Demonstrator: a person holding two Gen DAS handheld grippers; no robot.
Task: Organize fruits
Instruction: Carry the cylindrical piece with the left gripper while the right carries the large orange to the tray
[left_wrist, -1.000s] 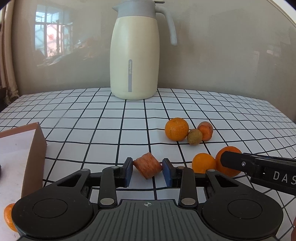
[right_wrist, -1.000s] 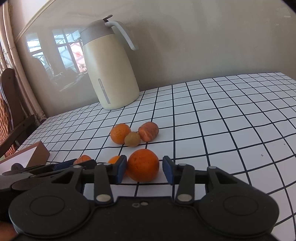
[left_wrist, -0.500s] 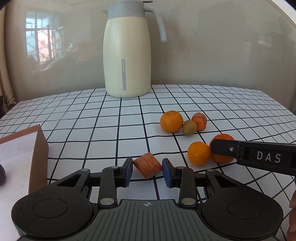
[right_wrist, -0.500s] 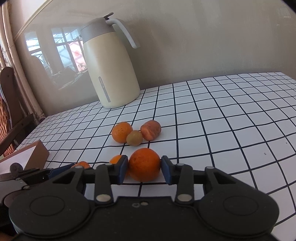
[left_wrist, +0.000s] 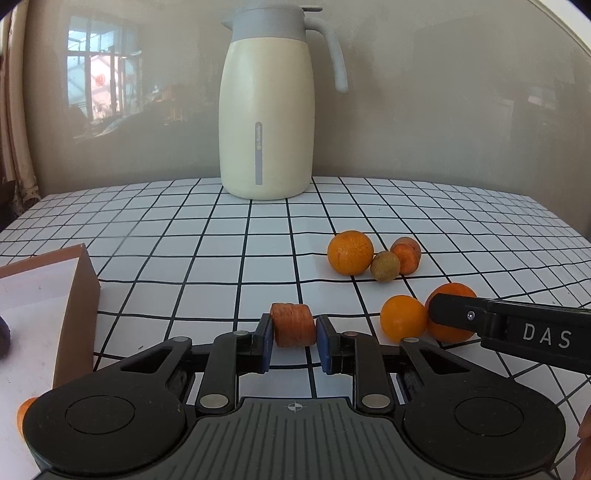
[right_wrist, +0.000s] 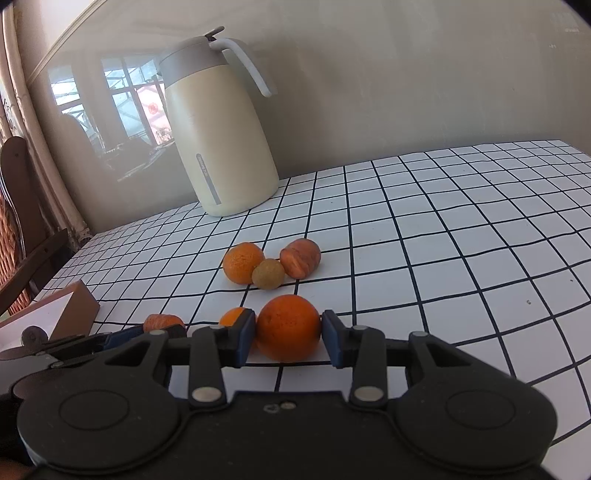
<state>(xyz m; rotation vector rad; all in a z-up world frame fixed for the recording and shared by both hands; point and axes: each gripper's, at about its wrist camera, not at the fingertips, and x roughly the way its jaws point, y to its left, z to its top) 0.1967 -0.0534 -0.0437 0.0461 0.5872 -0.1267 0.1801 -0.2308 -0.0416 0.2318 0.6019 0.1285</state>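
My left gripper (left_wrist: 294, 332) is shut on a ridged orange-red fruit piece (left_wrist: 293, 324), held just above the checked table. My right gripper (right_wrist: 289, 330) is shut on a large orange (right_wrist: 288, 326); it also shows in the left wrist view (left_wrist: 448, 314). A smaller orange (left_wrist: 402, 317) lies beside it. Farther back lie an orange (left_wrist: 350, 252), a small brownish-green fruit (left_wrist: 385, 266) and another orange-red piece (left_wrist: 406, 254), touching each other. The left gripper with its piece (right_wrist: 162, 322) shows low left in the right wrist view.
A tall cream thermos jug (left_wrist: 266, 110) stands at the back of the table. A brown box with a white inside (left_wrist: 77, 295) sits at the left and holds a dark fruit (left_wrist: 3, 338). An orange object (left_wrist: 23, 417) peeks out at the lower left.
My left gripper has closed on the orange-red piece and turned it level. My right gripper has closed on the large orange. Both views have shifted slightly.
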